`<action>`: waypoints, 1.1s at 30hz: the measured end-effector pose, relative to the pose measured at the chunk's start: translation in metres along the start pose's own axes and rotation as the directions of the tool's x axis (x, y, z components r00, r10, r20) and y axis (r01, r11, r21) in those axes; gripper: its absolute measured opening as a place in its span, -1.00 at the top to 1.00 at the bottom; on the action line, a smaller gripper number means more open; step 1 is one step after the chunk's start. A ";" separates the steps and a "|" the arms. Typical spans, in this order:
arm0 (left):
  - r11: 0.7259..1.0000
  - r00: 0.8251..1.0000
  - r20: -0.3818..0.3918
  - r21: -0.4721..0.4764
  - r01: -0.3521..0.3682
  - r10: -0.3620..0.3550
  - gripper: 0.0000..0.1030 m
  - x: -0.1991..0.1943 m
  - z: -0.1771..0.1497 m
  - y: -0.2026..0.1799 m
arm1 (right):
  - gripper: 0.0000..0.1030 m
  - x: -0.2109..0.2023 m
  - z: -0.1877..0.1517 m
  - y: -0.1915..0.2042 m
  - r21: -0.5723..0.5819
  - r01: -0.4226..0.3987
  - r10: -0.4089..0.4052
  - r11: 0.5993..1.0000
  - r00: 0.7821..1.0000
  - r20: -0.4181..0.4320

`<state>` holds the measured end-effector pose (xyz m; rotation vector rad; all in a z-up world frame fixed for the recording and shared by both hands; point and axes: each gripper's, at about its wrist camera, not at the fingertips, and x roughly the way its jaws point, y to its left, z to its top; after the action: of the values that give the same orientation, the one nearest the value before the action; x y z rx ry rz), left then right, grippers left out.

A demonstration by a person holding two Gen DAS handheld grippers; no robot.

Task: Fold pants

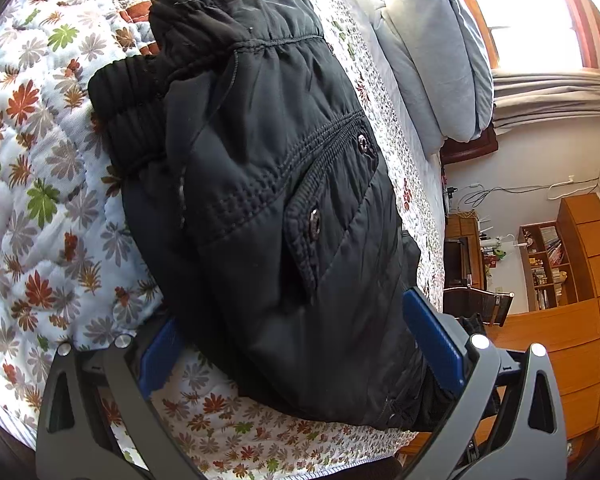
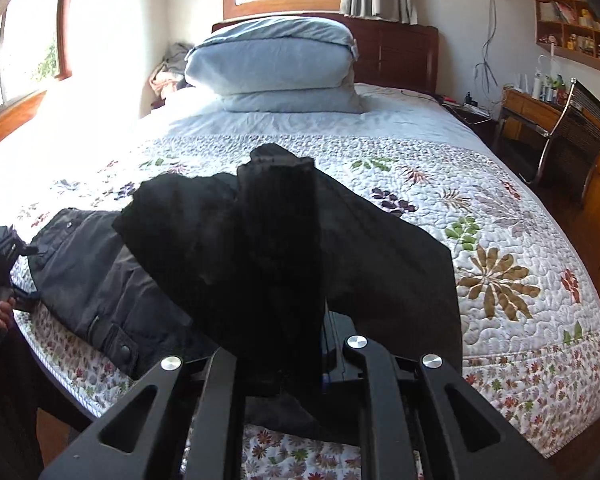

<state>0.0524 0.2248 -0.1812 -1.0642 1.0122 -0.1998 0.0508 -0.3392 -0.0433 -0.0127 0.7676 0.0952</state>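
Black padded pants [image 1: 268,184] lie folded on the floral quilt [image 1: 40,184], waistband at the far end. My left gripper [image 1: 300,352] is open, its blue pads [image 1: 432,340] either side of the near end of the pants. In the right wrist view, my right gripper [image 2: 284,360] is shut on a bunched fold of the black pants [image 2: 276,240] and holds it lifted above the rest of the garment [image 2: 100,280]. The fingertips are hidden by the cloth. The left gripper [image 2: 0,264] shows at the left edge.
A folded light blue duvet [image 2: 276,64] is stacked at the head of the bed. A chair [image 2: 572,128] and wooden desk [image 2: 528,100] stand to the right of the bed. The bed's near edge [image 2: 500,364] runs just below the pants.
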 end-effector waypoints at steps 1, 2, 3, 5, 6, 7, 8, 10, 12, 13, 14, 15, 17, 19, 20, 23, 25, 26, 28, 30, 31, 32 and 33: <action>1.000 1.000 0.000 0.001 0.000 0.000 -0.95 0.000 0.000 0.000 | 0.75 0.003 -0.002 0.003 -0.010 0.003 -0.003 1.000 1.000 -0.011; 1.000 1.000 0.000 0.000 0.001 -0.001 -0.95 0.000 0.000 0.000 | 0.75 0.006 -0.003 0.007 -0.019 0.002 -0.003 1.000 1.000 -0.022; 1.000 1.000 0.000 0.000 0.000 0.000 -0.95 0.000 0.000 0.000 | 0.75 0.008 -0.005 0.010 -0.024 0.001 -0.001 1.000 0.999 -0.032; 1.000 1.000 0.000 0.000 0.000 0.000 -0.95 0.000 0.001 0.000 | 0.75 0.011 -0.008 0.015 -0.037 0.002 -0.004 0.999 0.999 -0.049; 1.000 1.000 -0.001 -0.001 0.001 -0.001 -0.95 0.000 0.001 0.000 | 0.75 0.012 -0.009 0.017 -0.045 0.005 -0.008 0.999 0.998 -0.055; 1.000 1.000 -0.001 -0.002 0.002 -0.002 -0.95 0.000 0.002 0.001 | 0.75 0.014 -0.010 0.020 -0.058 0.009 -0.013 0.998 0.998 -0.062; 1.000 1.000 -0.002 -0.003 0.003 -0.003 -0.95 0.000 0.002 0.001 | 0.75 0.015 -0.011 0.022 -0.069 0.012 -0.017 0.998 0.998 -0.068; 1.000 1.000 -0.003 -0.006 0.006 -0.006 -0.95 0.000 0.003 0.002 | 0.75 0.017 -0.013 0.024 -0.086 0.015 -0.021 0.996 0.997 -0.078; 1.000 1.000 -0.003 -0.007 0.007 -0.007 -0.95 0.000 0.004 0.002 | 0.75 0.019 -0.015 0.026 -0.096 0.021 -0.029 0.995 0.996 -0.084; 1.000 1.000 -0.003 -0.005 0.006 -0.006 -0.95 0.000 0.004 0.002 | 0.75 0.020 -0.015 0.027 -0.100 0.023 -0.032 0.995 0.996 -0.086; 1.000 1.000 -0.003 -0.003 0.005 -0.005 -0.95 0.000 0.004 0.002 | 0.75 0.021 -0.016 0.028 -0.100 0.025 -0.034 0.995 0.996 -0.087; 1.000 1.000 -0.003 -0.002 0.005 -0.005 -0.95 0.000 0.005 0.003 | 0.75 0.023 -0.016 0.028 -0.098 0.026 -0.035 0.995 0.995 -0.090; 1.000 1.000 -0.003 -0.002 0.004 -0.004 -0.95 -0.001 0.005 0.003 | 0.75 0.024 -0.016 0.030 -0.100 0.033 -0.043 0.994 0.995 -0.090; 1.000 1.000 -0.004 -0.002 0.005 -0.005 -0.95 -0.001 0.005 0.003 | 0.75 0.027 -0.016 0.033 -0.113 0.047 -0.058 0.992 0.994 -0.091; 1.000 1.000 -0.003 -0.001 0.004 -0.004 -0.95 -0.001 0.005 0.003 | 0.75 0.028 -0.015 0.034 -0.113 0.051 -0.062 0.992 0.994 -0.091; 1.000 1.000 -0.003 0.000 0.002 -0.002 -0.95 0.000 0.005 0.003 | 0.75 0.033 -0.014 0.038 -0.129 0.062 -0.075 0.990 0.992 -0.098; 1.000 1.000 -0.002 0.000 0.001 -0.001 -0.95 0.000 0.005 0.003 | 0.74 0.038 -0.015 0.041 -0.138 0.063 -0.078 0.988 0.991 -0.110; 1.000 1.000 -0.002 0.000 0.001 -0.001 -0.95 0.000 0.005 0.002 | 0.73 0.041 -0.016 0.043 -0.144 0.060 -0.078 0.988 0.990 -0.120; 1.000 1.000 -0.003 0.001 0.001 -0.001 -0.95 0.000 0.005 0.002 | 0.53 0.048 -0.020 0.047 -0.157 0.047 -0.071 0.987 0.986 -0.151; 1.000 1.000 -0.002 0.001 0.000 0.000 -0.95 0.000 0.004 0.002 | 0.11 0.053 -0.024 0.053 -0.163 0.014 -0.044 0.986 0.983 -0.180; 1.000 1.000 -0.002 0.001 0.001 -0.001 -0.95 0.000 0.004 0.002 | -0.10 0.053 -0.026 0.056 -0.168 0.005 -0.037 0.986 0.982 -0.185; 1.000 1.000 -0.003 0.001 0.002 -0.002 -0.95 0.001 0.005 0.002 | -0.26 0.052 -0.028 0.059 -0.170 -0.008 -0.025 0.985 0.981 -0.194; 1.000 1.000 -0.003 0.000 0.001 -0.001 -0.95 0.001 0.004 0.002 | -0.40 0.050 -0.029 0.062 -0.168 -0.027 -0.007 0.985 0.979 -0.201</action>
<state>0.0556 0.2280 -0.1826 -1.0645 1.0139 -0.2026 0.0611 -0.2744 -0.0971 -0.1830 0.9605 0.1705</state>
